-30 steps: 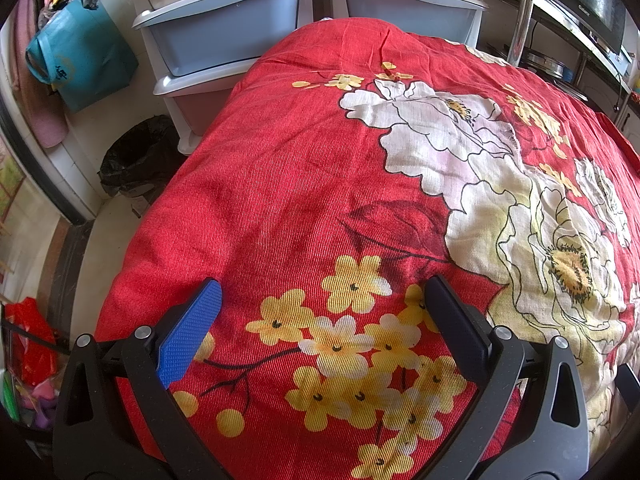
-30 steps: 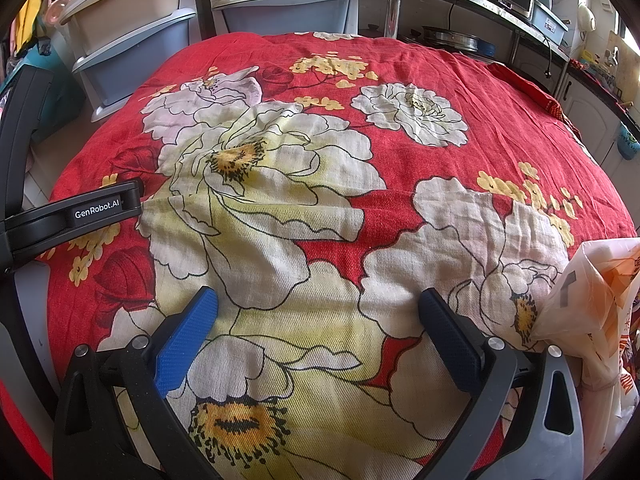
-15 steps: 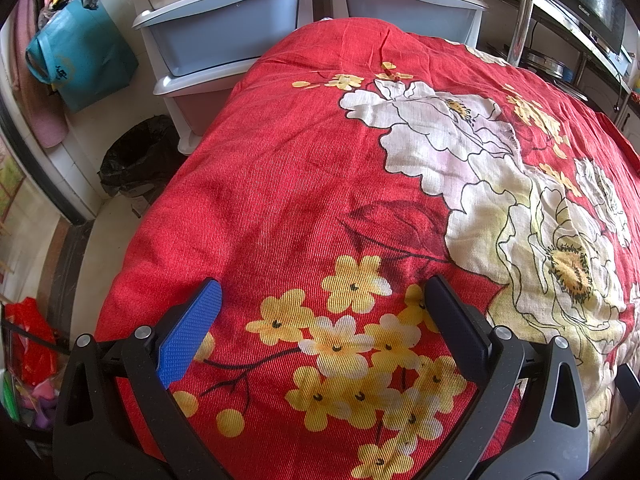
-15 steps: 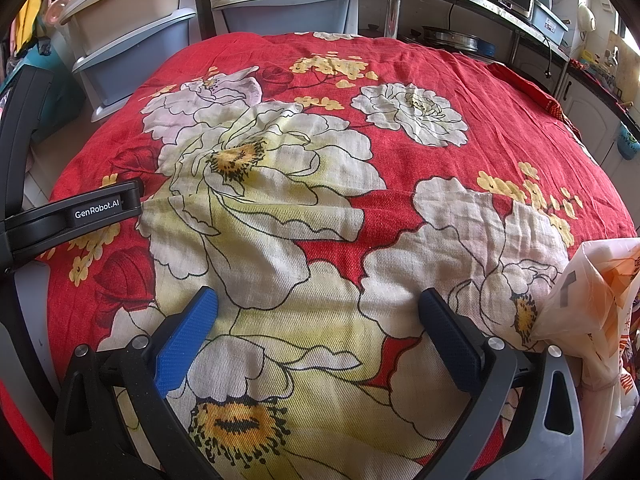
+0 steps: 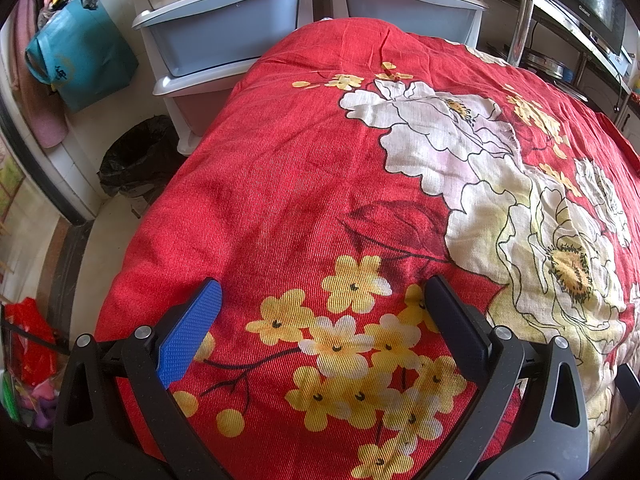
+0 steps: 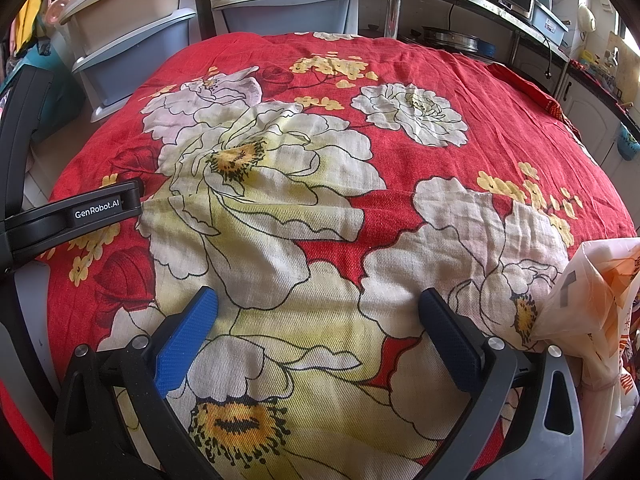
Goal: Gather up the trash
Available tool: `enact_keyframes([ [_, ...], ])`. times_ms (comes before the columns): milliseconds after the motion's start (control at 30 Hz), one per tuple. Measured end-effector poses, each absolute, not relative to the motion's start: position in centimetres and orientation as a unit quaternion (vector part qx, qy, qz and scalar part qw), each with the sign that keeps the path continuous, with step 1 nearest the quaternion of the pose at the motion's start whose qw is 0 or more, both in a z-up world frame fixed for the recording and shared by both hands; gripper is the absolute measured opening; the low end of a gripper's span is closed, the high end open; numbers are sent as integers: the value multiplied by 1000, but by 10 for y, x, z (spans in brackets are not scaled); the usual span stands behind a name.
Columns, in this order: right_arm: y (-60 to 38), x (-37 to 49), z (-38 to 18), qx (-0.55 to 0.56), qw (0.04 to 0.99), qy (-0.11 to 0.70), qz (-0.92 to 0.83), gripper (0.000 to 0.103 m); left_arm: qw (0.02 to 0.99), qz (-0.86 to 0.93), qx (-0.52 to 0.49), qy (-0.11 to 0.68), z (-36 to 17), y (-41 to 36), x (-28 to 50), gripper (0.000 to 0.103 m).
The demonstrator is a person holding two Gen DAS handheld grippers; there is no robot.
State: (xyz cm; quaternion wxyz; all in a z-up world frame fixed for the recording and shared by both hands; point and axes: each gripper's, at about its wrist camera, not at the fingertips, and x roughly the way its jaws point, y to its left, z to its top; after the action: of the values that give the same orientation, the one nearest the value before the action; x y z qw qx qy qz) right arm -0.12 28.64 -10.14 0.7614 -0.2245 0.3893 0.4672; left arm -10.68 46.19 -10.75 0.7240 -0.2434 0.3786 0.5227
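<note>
Both the left gripper [image 5: 322, 304] and the right gripper [image 6: 318, 310] hover spread and empty over the red flowered cloth [image 5: 320, 200], so collecting looks barely begun: the crumpled orange-printed plastic bag [image 6: 596, 304] lies just beside the right gripper, ungrasped.

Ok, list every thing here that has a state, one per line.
left gripper: jaws wide open, empty, over the cloth.
right gripper: jaws wide open, empty.
red floral cloth: spread flat, lightly wrinkled.
plastic bag: crumpled, lying at the cloth's right edge.
black-lined bin: open, on the floor.
storage drawers: shut.
</note>
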Motion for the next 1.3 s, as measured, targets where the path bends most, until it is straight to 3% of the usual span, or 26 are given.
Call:
enact_keyframes([
  [1300,288,-1,-101,-224,762,390,466,98,725,522,-243,379,-108,465,-106,94],
])
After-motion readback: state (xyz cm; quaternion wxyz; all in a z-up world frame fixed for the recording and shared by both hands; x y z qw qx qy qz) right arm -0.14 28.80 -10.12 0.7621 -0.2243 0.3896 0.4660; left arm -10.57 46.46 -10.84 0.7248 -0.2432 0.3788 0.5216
